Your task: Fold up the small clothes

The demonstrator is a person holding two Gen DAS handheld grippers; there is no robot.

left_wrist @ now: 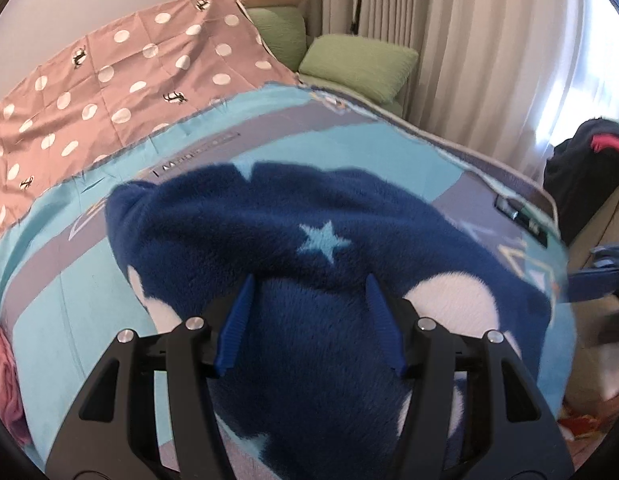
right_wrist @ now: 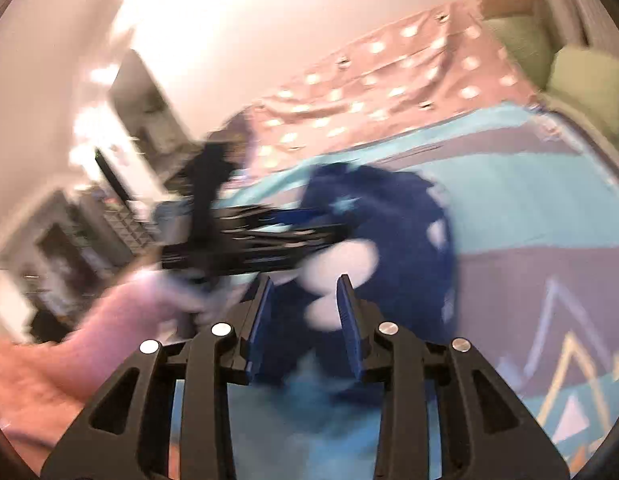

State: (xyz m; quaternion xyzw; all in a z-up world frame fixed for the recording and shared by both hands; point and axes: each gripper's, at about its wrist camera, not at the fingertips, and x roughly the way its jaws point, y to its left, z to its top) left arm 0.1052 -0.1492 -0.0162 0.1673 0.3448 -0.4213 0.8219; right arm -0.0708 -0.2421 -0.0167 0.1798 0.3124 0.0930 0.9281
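Observation:
A dark blue fleece garment [left_wrist: 309, 232] with pale stars and white patches lies bunched on the turquoise and grey blanket [left_wrist: 109, 280]. My left gripper [left_wrist: 309, 284] is open, its blue fingers [left_wrist: 237, 316] spread over the fleece, which bulges between them. In the blurred right wrist view the same garment [right_wrist: 389, 216] lies ahead. My right gripper [right_wrist: 305, 284] is open just above its near edge. The left gripper [right_wrist: 269, 220] shows there from the side, reaching onto the garment from the left. At the far right of the left wrist view a blurred blue finger [left_wrist: 593, 280] of the right gripper shows.
A pink polka-dot sheet [left_wrist: 109, 72] covers the far part of the bed. Green cushions [left_wrist: 357, 64] and curtains [left_wrist: 469, 40] stand behind. Dark clothing [left_wrist: 585, 168] hangs at the right. Pink cloth [left_wrist: 5, 368] lies at the left edge. A pink fleece [right_wrist: 89, 340] lies at the lower left of the right wrist view.

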